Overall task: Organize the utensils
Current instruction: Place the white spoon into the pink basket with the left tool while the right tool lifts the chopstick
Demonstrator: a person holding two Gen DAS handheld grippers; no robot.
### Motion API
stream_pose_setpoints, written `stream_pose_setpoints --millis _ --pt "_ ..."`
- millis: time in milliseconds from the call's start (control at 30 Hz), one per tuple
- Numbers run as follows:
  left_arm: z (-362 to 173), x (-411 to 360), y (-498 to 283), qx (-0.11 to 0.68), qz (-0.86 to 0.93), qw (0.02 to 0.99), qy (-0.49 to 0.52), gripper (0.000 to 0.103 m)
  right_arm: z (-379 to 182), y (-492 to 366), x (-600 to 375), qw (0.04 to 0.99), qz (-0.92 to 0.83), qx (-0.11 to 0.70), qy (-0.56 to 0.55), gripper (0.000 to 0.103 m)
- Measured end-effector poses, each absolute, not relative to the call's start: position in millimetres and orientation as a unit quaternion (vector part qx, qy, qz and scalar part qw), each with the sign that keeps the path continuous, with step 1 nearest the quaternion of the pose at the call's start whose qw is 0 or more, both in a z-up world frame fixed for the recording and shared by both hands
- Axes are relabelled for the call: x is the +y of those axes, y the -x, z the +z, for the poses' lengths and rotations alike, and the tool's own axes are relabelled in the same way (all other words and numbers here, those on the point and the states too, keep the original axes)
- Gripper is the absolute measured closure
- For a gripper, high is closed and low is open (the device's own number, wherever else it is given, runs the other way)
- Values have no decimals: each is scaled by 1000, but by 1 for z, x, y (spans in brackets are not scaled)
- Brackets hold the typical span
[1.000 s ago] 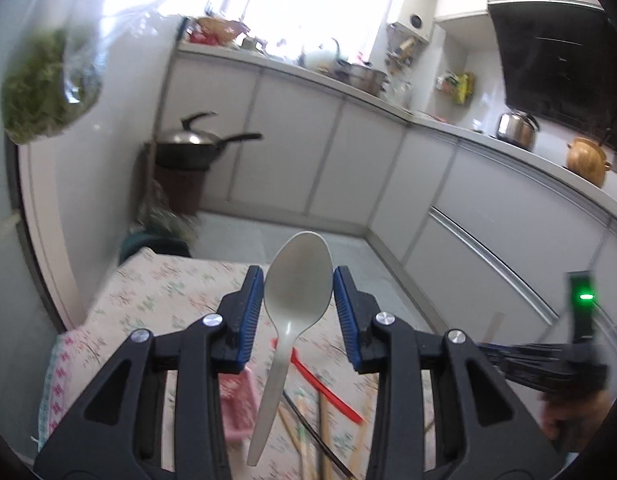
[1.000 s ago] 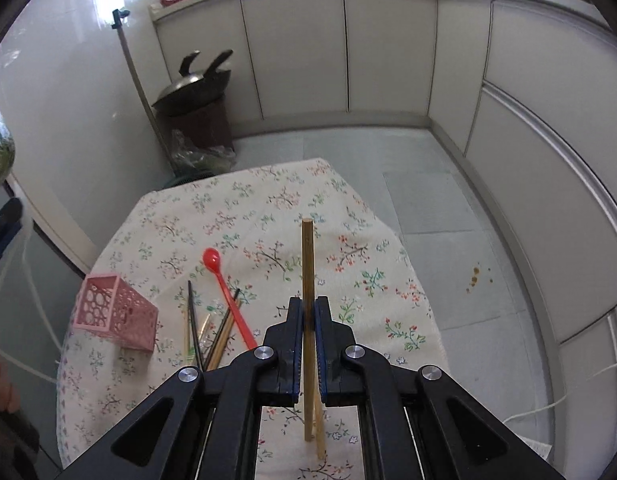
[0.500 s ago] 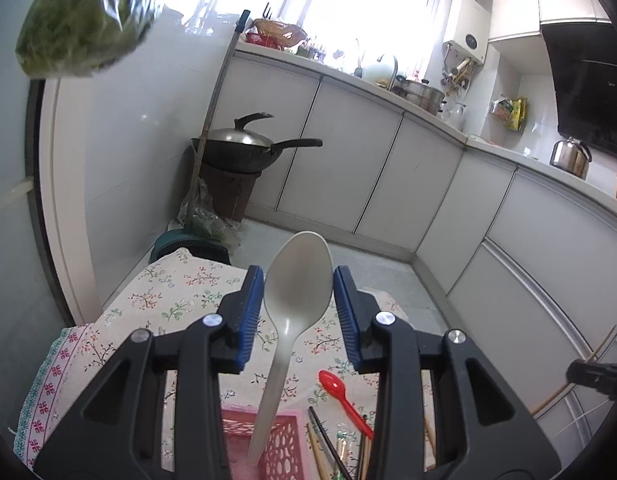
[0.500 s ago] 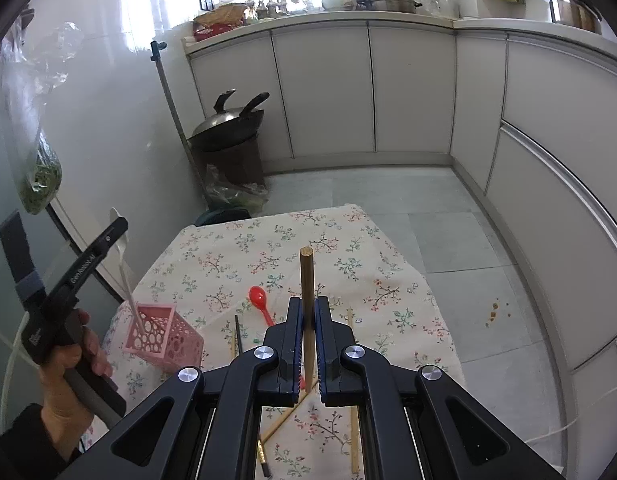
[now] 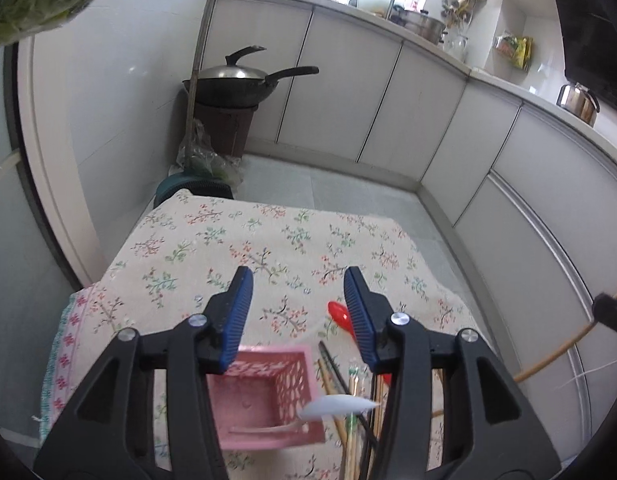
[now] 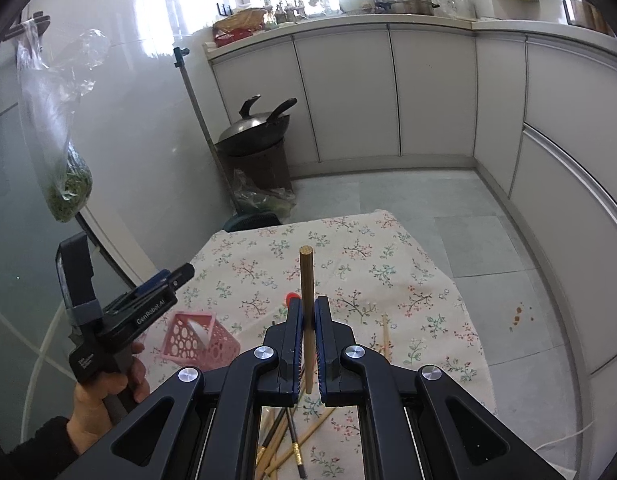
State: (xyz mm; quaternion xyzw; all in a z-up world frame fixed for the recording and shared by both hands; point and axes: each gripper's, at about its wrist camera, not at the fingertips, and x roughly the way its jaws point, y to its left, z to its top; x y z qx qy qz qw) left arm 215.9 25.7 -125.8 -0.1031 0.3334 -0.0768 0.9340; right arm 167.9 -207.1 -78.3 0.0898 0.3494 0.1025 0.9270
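My left gripper (image 5: 297, 276) hangs over the pink basket (image 5: 296, 376), its jaws opening with nothing between them. The white spoon (image 5: 336, 404) lies in the basket, its bowl over the right rim. A red spoon (image 5: 340, 314) and several loose chopsticks (image 5: 340, 400) lie on the floral cloth beside the basket. My right gripper (image 6: 308, 320) is shut on an upright wooden chopstick (image 6: 306, 276), above the loose chopsticks (image 6: 292, 436). The right wrist view shows the left gripper (image 6: 176, 274) above the basket (image 6: 180, 344), with the white spoon (image 6: 200, 330) inside.
The small table (image 5: 268, 240) has floor beyond its far and right edges. A lidded wok (image 5: 236, 84) sits on a brown bin past the table. A bag of greens (image 6: 66, 188) hangs on the left wall. A hand (image 6: 108, 392) grips the left tool.
The left jaws have spread and the white spoon has dropped from them into the pink basket. The left gripper tipped downward. The right gripper rose with its chopstick.
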Motion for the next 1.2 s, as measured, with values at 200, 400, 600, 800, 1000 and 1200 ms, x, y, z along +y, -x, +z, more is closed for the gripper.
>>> stream_pose_setpoints --millis 200,400,600,800,1000,1200 --pt "-115 36 -200 381 -54 921 70 43 -60 -168 -188 930 130 328 -104 97" --pt "-119 56 -185 448 -16 891 74 42 -30 -161 -168 935 158 297 -116 97" --pt "-124 74 -168 478 2 874 86 35 -15 -160 -150 938 180 264 -136 97" --pt "-131 80 -163 489 14 869 75 29 -38 -185 -120 932 191 271 -145 97" --pt "-144 83 -167 506 25 860 55 26 -83 -220 -103 915 182 326 -150 97" --pt "-153 83 -168 518 22 854 46 25 -121 -242 -100 894 172 380 -164 97"
